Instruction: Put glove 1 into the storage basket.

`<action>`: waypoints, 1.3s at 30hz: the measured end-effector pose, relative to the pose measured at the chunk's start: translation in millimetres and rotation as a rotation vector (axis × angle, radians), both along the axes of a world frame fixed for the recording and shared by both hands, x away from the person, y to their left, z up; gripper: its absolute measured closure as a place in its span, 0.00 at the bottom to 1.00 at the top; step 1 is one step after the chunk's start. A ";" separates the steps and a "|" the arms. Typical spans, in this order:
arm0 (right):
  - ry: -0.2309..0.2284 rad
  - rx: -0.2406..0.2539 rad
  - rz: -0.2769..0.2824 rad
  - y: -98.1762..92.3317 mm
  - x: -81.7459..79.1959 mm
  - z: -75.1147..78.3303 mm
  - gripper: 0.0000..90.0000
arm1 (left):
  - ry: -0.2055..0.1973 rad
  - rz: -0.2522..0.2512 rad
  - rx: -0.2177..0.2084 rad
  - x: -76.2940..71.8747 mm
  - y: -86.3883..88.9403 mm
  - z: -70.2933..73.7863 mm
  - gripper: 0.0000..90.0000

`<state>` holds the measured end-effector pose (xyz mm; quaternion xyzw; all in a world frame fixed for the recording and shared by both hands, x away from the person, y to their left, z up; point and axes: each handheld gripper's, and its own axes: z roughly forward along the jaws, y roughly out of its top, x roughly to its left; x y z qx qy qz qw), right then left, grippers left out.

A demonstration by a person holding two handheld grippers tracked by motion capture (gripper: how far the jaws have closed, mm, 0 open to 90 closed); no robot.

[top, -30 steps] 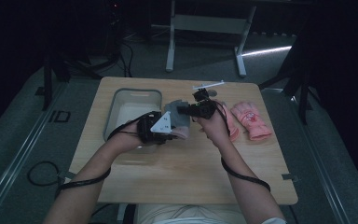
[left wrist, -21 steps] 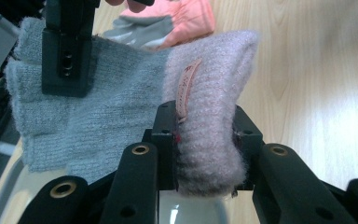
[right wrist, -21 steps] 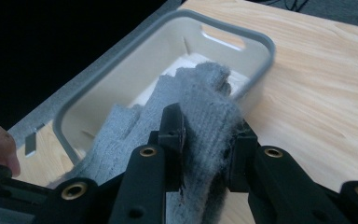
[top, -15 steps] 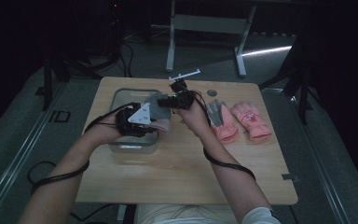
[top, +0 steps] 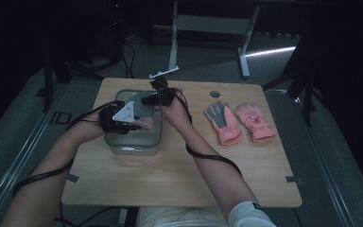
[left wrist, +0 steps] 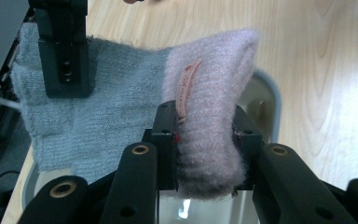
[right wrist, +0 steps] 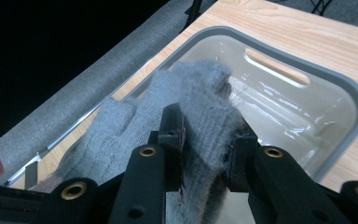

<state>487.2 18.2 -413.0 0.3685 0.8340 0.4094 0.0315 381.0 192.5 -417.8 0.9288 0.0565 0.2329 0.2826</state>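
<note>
Both tools have carried the glove (top: 142,109) leftward to above the grey bin (top: 134,142). The left tool (left wrist: 205,154) clamps its pink cuff, the right tool (right wrist: 205,154) its grey fingers. Two more gloves (top: 238,123) lie on the desk (top: 179,175), well apart.

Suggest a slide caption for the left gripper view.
Left gripper clamps a glove's pink cuff over a grey tub.
</note>
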 end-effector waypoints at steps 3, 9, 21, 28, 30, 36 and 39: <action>0.014 -0.007 -0.002 7.3 5.3 -9.9 0.81 | 0.026 0.010 0.006 5.6 3.6 -9.7 0.77; 0.029 -0.070 0.005 15.4 11.2 -39.1 0.81 | 0.071 0.005 0.031 12.9 2.6 -34.4 0.77; 0.054 -0.168 -0.024 32.0 22.8 -66.6 0.81 | 0.098 0.007 0.116 30.6 -2.6 -69.7 0.77; 0.075 -0.231 -0.034 36.7 26.8 -78.9 0.79 | 0.117 0.005 0.221 37.1 -16.2 -81.7 0.77; 0.078 -0.233 -0.035 37.1 28.2 -79.6 0.78 | 0.128 0.010 0.220 40.2 -17.2 -84.5 0.77; 0.064 -0.196 -0.047 30.0 29.0 -72.9 0.68 | 0.180 0.032 0.207 46.3 -18.8 -90.9 0.75; 0.076 -0.159 -0.052 20.1 30.2 -66.8 0.65 | 0.192 0.057 0.200 48.0 -20.7 -89.6 0.73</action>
